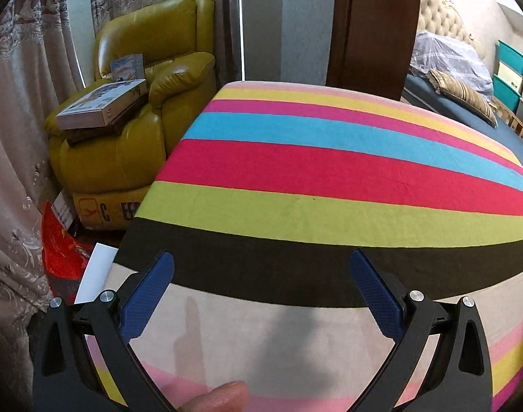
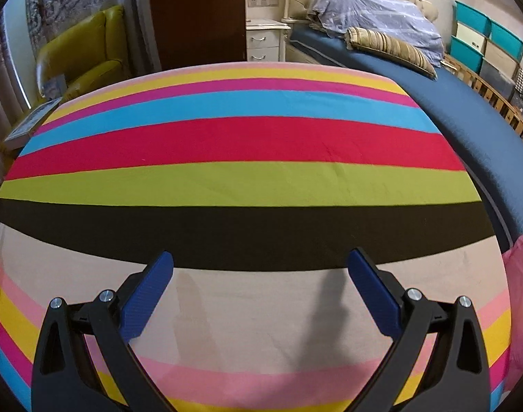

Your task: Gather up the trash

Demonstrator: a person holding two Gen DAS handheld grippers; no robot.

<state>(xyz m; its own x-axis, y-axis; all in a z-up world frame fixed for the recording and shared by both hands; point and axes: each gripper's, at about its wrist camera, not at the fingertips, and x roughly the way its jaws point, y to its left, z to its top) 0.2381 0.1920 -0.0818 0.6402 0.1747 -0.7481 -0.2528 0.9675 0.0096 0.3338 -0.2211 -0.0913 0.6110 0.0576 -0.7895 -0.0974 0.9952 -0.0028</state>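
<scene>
Left gripper (image 1: 261, 261) above the striped cloth (image 1: 330, 171), blue fingers (image 1: 148, 295) spread wide, nothing between them. Right gripper (image 2: 261, 261) likewise above the same cloth (image 2: 244, 144), fingers (image 2: 374, 292) wide apart and empty. No trash on the cloth in either view. A fingertip (image 1: 220, 398) at the near edge of the left view. Far left, a yellow armchair (image 1: 134, 137) with a flat box (image 1: 103, 103) on its seat. Far right, a bed (image 2: 450, 103) with a striped pillow (image 2: 391, 49). Something pink (image 2: 522, 292) at the near right edge.

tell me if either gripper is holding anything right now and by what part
Nothing is held. The left gripper and right gripper are both open, with only the striped multicoloured cloth showing between their blue fingers.
</scene>
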